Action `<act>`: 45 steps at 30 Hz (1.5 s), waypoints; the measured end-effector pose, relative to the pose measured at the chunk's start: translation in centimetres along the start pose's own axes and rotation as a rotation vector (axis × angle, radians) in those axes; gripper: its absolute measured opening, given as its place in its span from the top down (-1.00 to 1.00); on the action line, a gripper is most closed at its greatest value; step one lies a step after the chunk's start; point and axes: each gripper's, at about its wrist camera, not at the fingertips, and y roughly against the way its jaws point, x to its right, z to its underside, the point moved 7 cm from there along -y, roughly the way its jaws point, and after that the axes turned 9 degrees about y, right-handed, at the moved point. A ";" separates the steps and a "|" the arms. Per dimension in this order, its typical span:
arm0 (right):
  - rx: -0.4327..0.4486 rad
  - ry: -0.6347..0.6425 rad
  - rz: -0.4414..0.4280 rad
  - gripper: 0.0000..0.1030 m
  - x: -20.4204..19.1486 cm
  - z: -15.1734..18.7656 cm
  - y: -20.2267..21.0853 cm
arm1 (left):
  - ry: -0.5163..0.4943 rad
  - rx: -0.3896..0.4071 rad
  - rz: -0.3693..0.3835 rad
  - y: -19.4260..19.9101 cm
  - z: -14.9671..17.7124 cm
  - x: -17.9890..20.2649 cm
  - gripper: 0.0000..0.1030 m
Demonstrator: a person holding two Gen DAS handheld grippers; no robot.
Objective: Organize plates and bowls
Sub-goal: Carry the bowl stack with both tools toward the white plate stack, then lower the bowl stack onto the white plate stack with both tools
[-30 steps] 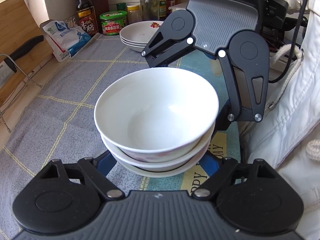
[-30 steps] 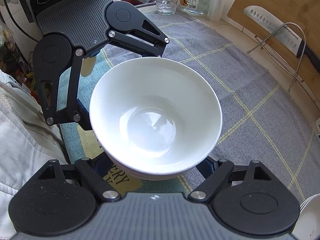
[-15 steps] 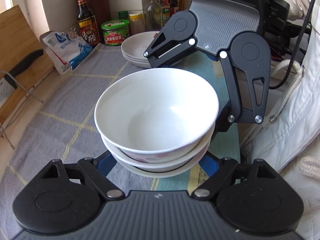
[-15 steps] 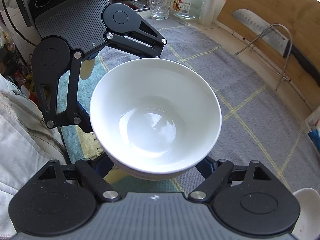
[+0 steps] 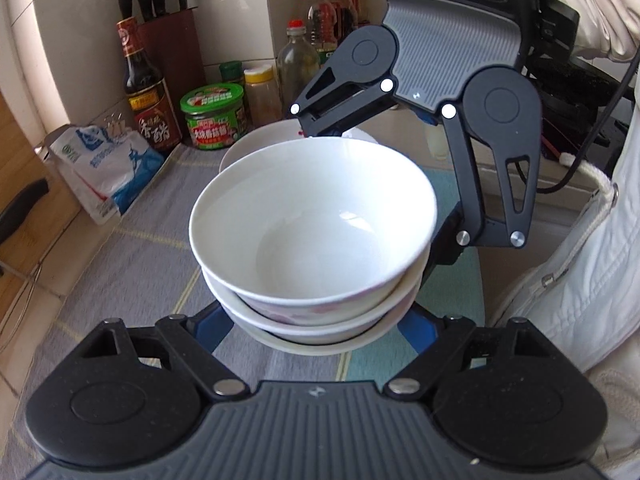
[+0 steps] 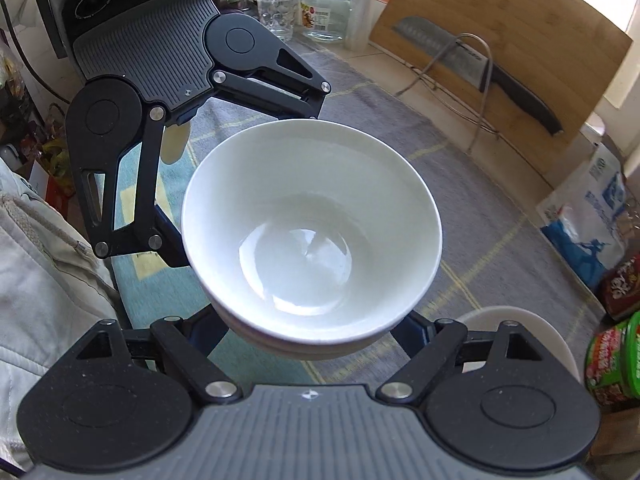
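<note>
A stack of three white bowls hangs in the air between both grippers. My left gripper is closed against the stack's near side, its fingers hidden under the rims. My right gripper holds the opposite side of the same stack in the same way. Each gripper shows across the bowls in the other's view. A pile of white plates sits on the grey cloth just behind the stack; it also shows in the right wrist view at lower right.
Sauce bottles, a green-lidded jar and a blue-white bag line the wall. A cleaver rests on a wire rack against a wooden board. A glass and jar stand further off.
Both grippers have carried the bowl stack along the counter toward the plates and bottles. The plates are now right behind the stack. The grip on the bowls is unchanged.
</note>
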 end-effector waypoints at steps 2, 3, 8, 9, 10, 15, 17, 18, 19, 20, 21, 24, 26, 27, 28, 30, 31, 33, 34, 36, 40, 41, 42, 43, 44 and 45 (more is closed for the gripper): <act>0.005 0.001 0.008 -0.74 0.7 0.8 0.6 | -0.005 0.003 -0.002 -0.8 -1.0 0.1 -0.70; 0.007 -0.001 0.011 -0.74 1.1 1.3 0.9 | -0.009 0.003 -0.003 -1.1 -1.4 0.3 -0.70; 0.012 -0.015 0.029 -0.74 2.8 3.0 2.0 | -0.037 0.010 -0.008 -2.8 -3.5 1.0 -0.70; 0.013 -0.019 0.034 -0.74 3.1 3.4 2.3 | -0.043 0.012 -0.007 -3.1 -3.9 1.1 -0.70; 0.013 -0.023 0.038 -0.74 3.4 3.8 2.5 | -0.049 0.014 -0.006 -3.4 -4.2 1.2 -0.70; 0.011 -0.047 0.062 -0.74 4.8 5.8 3.5 | -0.072 0.018 0.003 -5.2 -6.0 1.6 -0.70; 0.009 -0.060 0.069 -0.74 5.3 6.6 3.8 | -0.083 0.018 0.007 -6.0 -6.6 1.7 -0.70; 0.008 -0.065 0.073 -0.74 5.6 6.9 3.9 | -0.089 0.018 0.010 -6.4 -7.0 1.8 -0.70; 0.007 -0.071 0.077 -0.74 5.9 7.3 4.0 | -0.094 0.019 0.012 -6.8 -7.3 1.9 -0.70; 0.006 -0.077 0.081 -0.74 6.1 7.6 4.1 | -0.101 0.019 0.015 -7.1 -7.5 1.9 -0.70; 0.005 -0.082 0.086 -0.74 6.4 8.0 4.2 | -0.105 0.020 0.018 -7.5 -7.8 2.0 -0.70; 0.000 -0.100 0.094 -0.74 7.5 8.8 4.1 | -0.117 0.020 0.023 -8.8 -8.5 1.9 -0.70; -0.005 -0.113 0.097 -0.74 8.0 9.4 3.9 | -0.125 0.021 0.026 -9.7 -8.8 1.9 -0.70; -0.008 -0.122 0.097 -0.74 8.3 9.7 3.8 | -0.126 0.020 0.030 -10.1 -8.9 1.8 -0.70; -0.012 -0.128 0.098 -0.74 8.6 10.1 3.7 | -0.128 0.020 0.032 -10.6 -9.1 1.8 -0.70; -0.017 -0.139 0.099 -0.74 9.0 10.6 3.5 | -0.128 0.021 0.034 -11.4 -9.2 1.7 -0.70; -0.019 -0.143 0.098 -0.74 9.2 10.8 3.4 | -0.127 0.021 0.037 -11.7 -9.2 1.7 -0.70; -0.024 -0.150 0.098 -0.74 9.4 11.2 3.3 | -0.122 0.017 0.041 -12.3 -9.4 1.5 -0.70; -0.026 -0.150 0.101 -0.74 9.5 11.3 3.3 | -0.122 0.017 0.038 -12.5 -9.4 1.5 -0.70; -0.027 -0.152 0.103 -0.73 9.8 11.4 3.1 | -0.120 0.015 0.034 -12.8 -9.5 1.3 -0.69; -0.022 -0.163 0.101 -0.71 10.5 11.5 2.8 | -0.097 0.011 0.025 -13.2 -9.7 0.7 -0.69; -0.020 -0.166 0.099 -0.71 10.6 11.5 2.7 | -0.090 0.011 0.025 -13.2 -9.7 0.6 -0.69; -0.019 -0.169 0.100 -0.71 10.7 11.5 2.6 | -0.085 0.011 0.024 -13.3 -9.7 0.4 -0.69; -0.018 -0.173 0.102 -0.70 10.9 11.5 2.5 | -0.080 0.011 0.021 -13.3 -9.7 0.3 -0.69; -0.019 -0.178 0.100 -0.70 10.9 11.6 2.4 | -0.078 0.011 0.018 -13.4 -9.7 0.3 -0.69; -0.021 -0.184 0.095 -0.70 11.1 11.7 2.3 | -0.077 0.010 0.018 -13.5 -9.7 0.3 -0.69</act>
